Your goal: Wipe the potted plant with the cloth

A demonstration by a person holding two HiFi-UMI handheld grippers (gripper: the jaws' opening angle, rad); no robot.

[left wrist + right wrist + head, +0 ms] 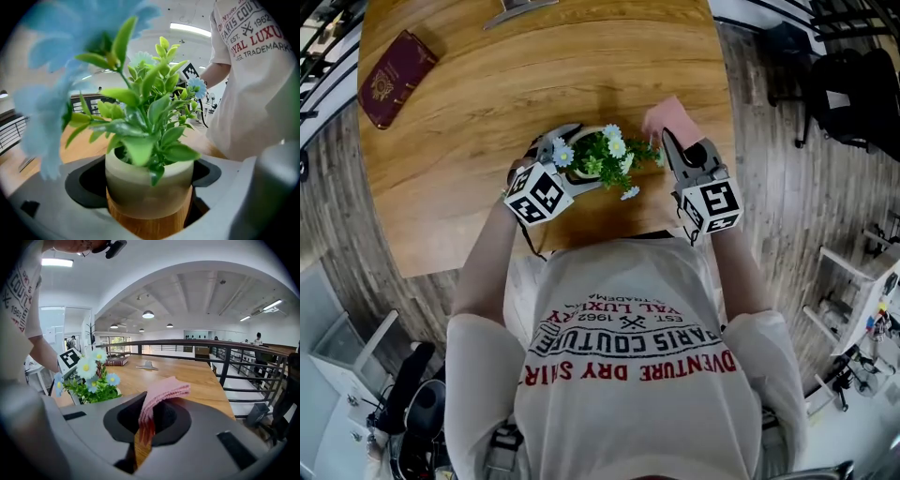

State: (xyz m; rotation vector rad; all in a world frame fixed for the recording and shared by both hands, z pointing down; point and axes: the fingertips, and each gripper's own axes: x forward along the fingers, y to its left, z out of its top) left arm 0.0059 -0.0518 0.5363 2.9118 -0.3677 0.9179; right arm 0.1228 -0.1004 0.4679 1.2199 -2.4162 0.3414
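Head view, cloth beside potted plant, book apart

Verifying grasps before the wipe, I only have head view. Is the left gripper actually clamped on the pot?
Observer: Yes. Left gripper view shows the left gripper shut on the potted plant, with a jaw against each side of its pot.
Operator: Right gripper got the cloth?
Observer: Right gripper view shows the right gripper shut on the pink cloth, its folded end sticking up.
Operator: Cloth on the leaves?
Observer: No. In that view bare wooden table shows between cloth and plant.
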